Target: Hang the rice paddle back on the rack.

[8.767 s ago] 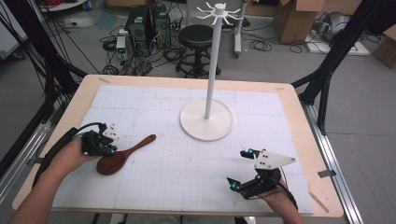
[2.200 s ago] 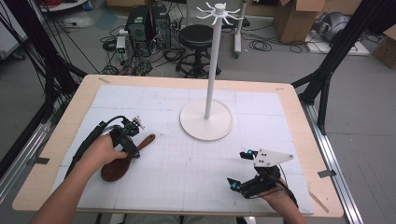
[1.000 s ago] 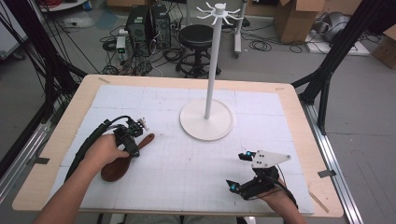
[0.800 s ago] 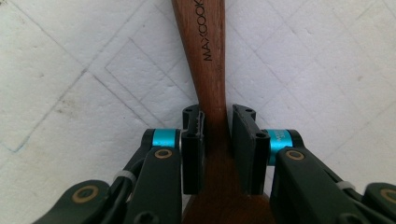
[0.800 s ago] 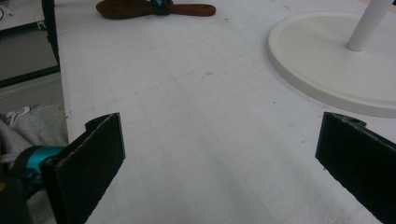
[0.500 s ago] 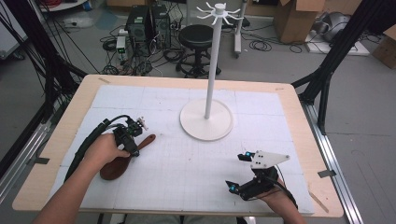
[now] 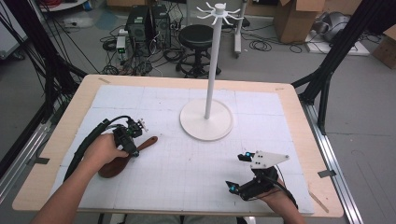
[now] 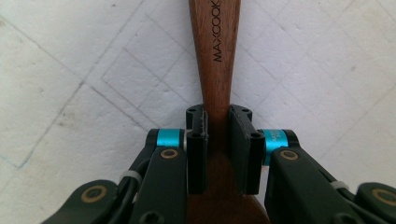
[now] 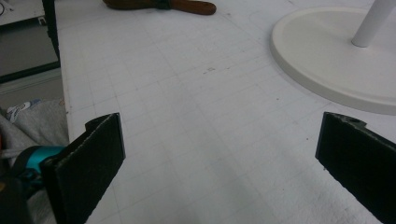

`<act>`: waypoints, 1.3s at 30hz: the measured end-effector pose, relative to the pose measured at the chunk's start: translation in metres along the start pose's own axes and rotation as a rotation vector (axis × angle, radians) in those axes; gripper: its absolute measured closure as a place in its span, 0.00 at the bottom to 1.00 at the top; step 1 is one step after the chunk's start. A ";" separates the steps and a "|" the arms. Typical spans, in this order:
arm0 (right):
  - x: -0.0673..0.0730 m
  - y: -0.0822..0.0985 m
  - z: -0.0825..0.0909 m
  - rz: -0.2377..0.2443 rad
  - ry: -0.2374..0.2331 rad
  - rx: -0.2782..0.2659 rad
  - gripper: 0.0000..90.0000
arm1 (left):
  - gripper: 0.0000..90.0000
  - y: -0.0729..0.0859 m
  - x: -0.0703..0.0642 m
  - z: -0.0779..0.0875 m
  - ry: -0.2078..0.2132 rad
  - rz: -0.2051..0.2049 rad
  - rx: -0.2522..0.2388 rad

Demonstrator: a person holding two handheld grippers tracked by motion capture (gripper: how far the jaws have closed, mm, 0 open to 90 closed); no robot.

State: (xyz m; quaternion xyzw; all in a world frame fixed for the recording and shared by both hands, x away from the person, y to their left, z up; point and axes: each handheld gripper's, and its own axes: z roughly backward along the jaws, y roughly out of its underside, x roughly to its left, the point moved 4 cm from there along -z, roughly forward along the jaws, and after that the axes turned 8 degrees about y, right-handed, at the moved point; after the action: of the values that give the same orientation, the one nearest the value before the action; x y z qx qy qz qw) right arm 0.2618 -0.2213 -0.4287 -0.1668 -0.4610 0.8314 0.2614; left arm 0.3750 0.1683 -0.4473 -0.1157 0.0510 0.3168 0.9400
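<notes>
Now: wooden spoon (image 7: 125, 156) pinched at its handle, near the bench's left edge.
Left gripper (image 8: 218, 122) fingers have just been closing and clamp the handle; right gripper (image 7: 243, 171) rests near the front right corner, fingers spread wide, beside the white stand (image 7: 206, 125).

A white hook stand (image 7: 207, 119) sits upright on the gridded mat (image 7: 187, 168) near table (image 7: 299, 121) centre; beyond at twelve o'clock: black stool (image 7: 196, 35), computer towers (image 7: 147, 18), cardboard boxes (image 7: 294, 18).
</notes>
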 end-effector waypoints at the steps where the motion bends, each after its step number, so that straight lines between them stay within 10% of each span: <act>1: 0.000 0.000 0.000 -0.003 -0.002 0.001 0.01 | 0.86 0.000 -0.001 0.000 0.008 -0.007 -0.002; 23: 0.000 0.001 0.002 -0.005 0.000 -0.001 0.01 | 0.86 0.019 -0.010 0.037 0.090 -0.139 -0.139; 39: 0.001 0.002 0.002 -0.005 -0.002 0.003 0.01 | 0.86 0.039 -0.010 0.062 0.087 -0.163 -0.230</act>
State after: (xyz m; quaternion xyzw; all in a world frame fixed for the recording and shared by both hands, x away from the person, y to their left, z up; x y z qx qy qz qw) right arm 0.2594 -0.2232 -0.4292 -0.1645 -0.4603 0.8316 0.2635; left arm 0.3452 0.2079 -0.3928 -0.2398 0.0454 0.2378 0.9402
